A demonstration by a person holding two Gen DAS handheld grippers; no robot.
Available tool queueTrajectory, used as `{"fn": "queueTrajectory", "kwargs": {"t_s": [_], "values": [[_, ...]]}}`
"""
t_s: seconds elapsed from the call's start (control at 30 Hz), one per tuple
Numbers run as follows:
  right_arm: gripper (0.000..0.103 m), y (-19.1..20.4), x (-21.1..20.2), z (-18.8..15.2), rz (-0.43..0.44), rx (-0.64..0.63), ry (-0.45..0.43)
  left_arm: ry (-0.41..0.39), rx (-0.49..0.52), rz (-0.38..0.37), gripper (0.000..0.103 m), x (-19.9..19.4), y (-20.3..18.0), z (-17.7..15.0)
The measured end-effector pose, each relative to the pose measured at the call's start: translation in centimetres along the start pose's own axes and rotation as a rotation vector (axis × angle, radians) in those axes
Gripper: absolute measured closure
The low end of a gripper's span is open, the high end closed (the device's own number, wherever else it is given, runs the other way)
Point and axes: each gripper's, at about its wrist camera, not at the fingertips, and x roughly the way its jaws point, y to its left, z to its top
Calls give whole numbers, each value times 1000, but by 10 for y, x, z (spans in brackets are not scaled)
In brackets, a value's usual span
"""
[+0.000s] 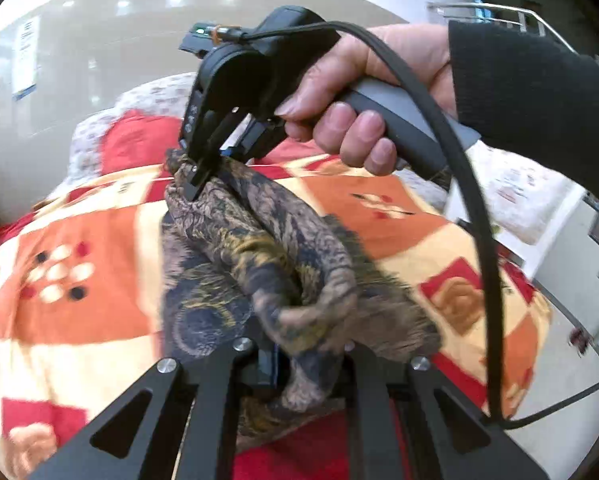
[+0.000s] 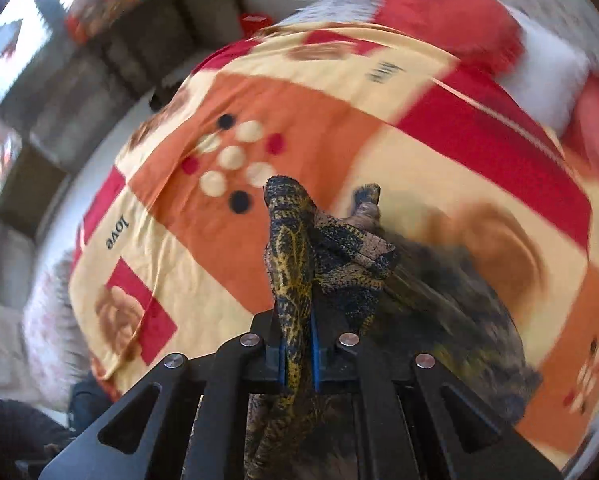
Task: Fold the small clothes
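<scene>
Your left hand-held gripper [image 1: 295,364] is clenched on one bunched end of the dark patterned garment [image 1: 259,256], and the cloth spills out past its fingers. Across from it, your right hand-held gripper [image 1: 203,176] is clamped on the far end of the same garment, with a twist of yellow-and-black fabric pinched between its blue pads [image 2: 314,356] in its own view. The garment hangs crumpled between the two, over the bed, and its lower folds seem to rest on the bedspread [image 1: 79,208].

By the look of it, folding has barely begun: both ends are gripped, but the cloth is not yet spread flat and no crease is laid. You have the stretching, laying down and every fold left to do.

The bedspread is patchwork in orange, cream and red, with a red pillow [image 1: 139,140] at the head. A pale wall [image 1: 119,40] stands beyond, and dark furniture [image 2: 111,60] runs alongside the bed.
</scene>
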Motion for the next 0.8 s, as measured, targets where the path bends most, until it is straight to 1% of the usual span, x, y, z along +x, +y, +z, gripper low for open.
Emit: {"fn": "queueTrajectory", "kwargs": {"t_s": [0.13,0.23,0.3,0.37,0.4,0.47,0.5,0.53,0.6,0.63,0.67,0.73,0.77,0.8], "values": [[84,-73,-27,-40,17,137,-3,31,58,-85,94,24,-48,8],[84,-109,-31,-64,7,199,1,72,84,-115,94,48,-75,6],[84,-131,-24,-79,11,244,3,127,88,-112,93,69,-83,-2],[83,-150,-7,-92,31,310,-17,194,78,-114,93,81,-86,-12],[82,-157,0,-98,37,343,-27,223,62,-126,91,80,-85,-18],[81,-172,12,-113,51,426,-36,238,46,-185,86,70,-83,-21],[80,-177,11,-118,57,450,-56,241,45,-200,81,62,-79,-24],[80,-180,6,-123,67,469,-87,236,46,-218,80,50,-75,-25],[78,-188,-19,-138,105,527,-210,209,28,-218,74,30,-61,-24],[74,-190,-35,-147,101,549,-274,196,14,-206,71,19,-53,-25],[67,-190,-53,-157,101,564,-342,175,-2,-185,67,10,-42,-25],[58,-184,-75,-173,99,555,-418,128,-25,-114,65,0,-21,-25],[58,-172,-84,-182,104,524,-444,120,-42,-70,65,2,-9,-26],[58,-160,-87,-188,114,479,-449,147,-67,-44,67,11,2,-29]]}}
